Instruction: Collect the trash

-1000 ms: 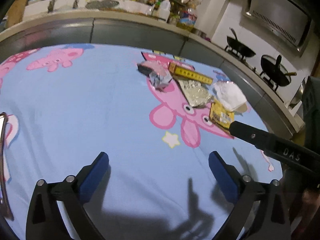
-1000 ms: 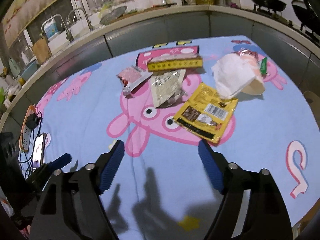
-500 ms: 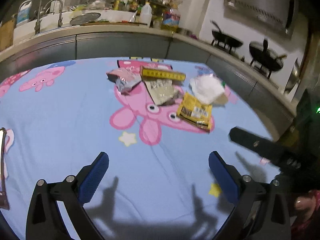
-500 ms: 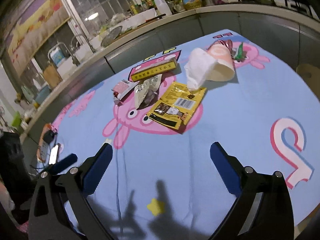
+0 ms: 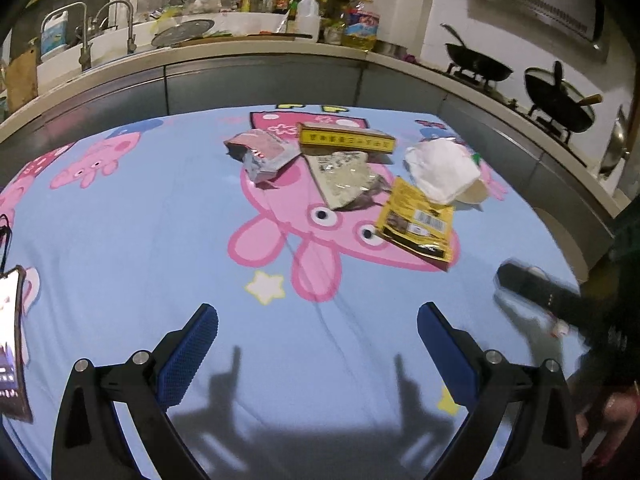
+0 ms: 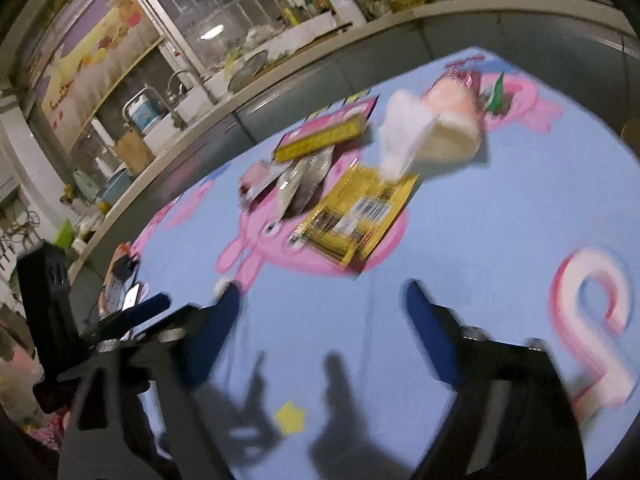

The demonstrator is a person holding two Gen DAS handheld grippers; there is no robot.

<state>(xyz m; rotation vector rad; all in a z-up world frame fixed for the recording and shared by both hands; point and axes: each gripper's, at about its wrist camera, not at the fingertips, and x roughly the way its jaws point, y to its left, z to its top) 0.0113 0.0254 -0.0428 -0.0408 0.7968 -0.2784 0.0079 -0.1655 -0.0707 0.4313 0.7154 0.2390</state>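
Note:
Trash lies in a cluster on the blue cartoon tablecloth [image 5: 140, 240]: a yellow snack packet [image 5: 418, 224] [image 6: 356, 216], a silver foil wrapper [image 5: 344, 178] [image 6: 304, 180], a pink-grey wrapper [image 5: 262, 152] [image 6: 256, 176], a long yellow box [image 5: 346, 140] [image 6: 320, 138], and a paper cup with a white tissue [image 5: 444, 172] [image 6: 424, 136]. My left gripper [image 5: 318, 340] is open and empty, well short of the cluster. My right gripper [image 6: 322, 312] is open and empty, just short of the yellow packet; the right wrist view is blurred.
A phone [image 5: 10, 344] lies at the cloth's left edge, with a power strip [image 6: 118, 280] nearby. A kitchen counter with a sink [image 5: 104, 48], bottles [image 5: 308, 20] and woks [image 5: 560, 96] curves behind the table.
The left gripper has pulled back and turned so the trash sits centred. The right gripper tilted and swung, moving closer to the yellow packet, with its jaws staying open.

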